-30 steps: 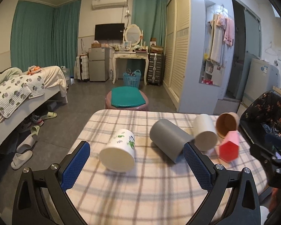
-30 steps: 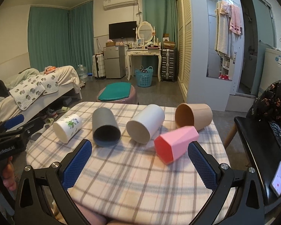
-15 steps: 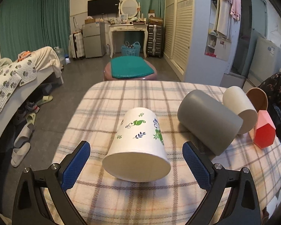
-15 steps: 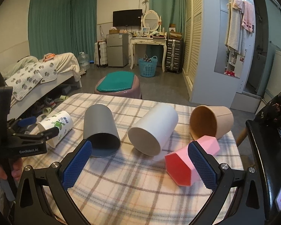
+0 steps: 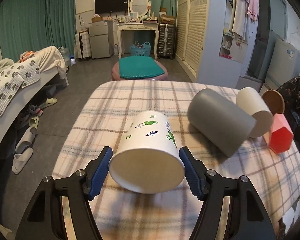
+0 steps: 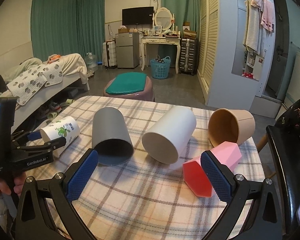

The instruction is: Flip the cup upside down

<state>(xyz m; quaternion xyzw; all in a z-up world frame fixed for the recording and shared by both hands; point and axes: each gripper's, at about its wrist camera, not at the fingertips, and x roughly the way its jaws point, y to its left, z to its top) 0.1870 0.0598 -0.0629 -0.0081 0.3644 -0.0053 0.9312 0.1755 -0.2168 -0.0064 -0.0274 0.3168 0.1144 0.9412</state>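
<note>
A white cup with green leaf print lies on its side on the plaid tablecloth, its flat base toward the camera. My left gripper has closed in, with its blue pads against both sides of the cup near the base. The same cup and the left gripper show at the left of the right wrist view. My right gripper is open and empty, hovering above the cloth in front of the other cups.
A grey cup, a plain white cup, a tan cup and a pink faceted cup lie on their sides in a row. A purple stool with a green cushion stands past the table's far edge. A black chair is at right.
My left gripper moved forward onto the leaf-print cup and narrowed its jaws around it. My right gripper advanced a little toward the row of cups and stayed open.
</note>
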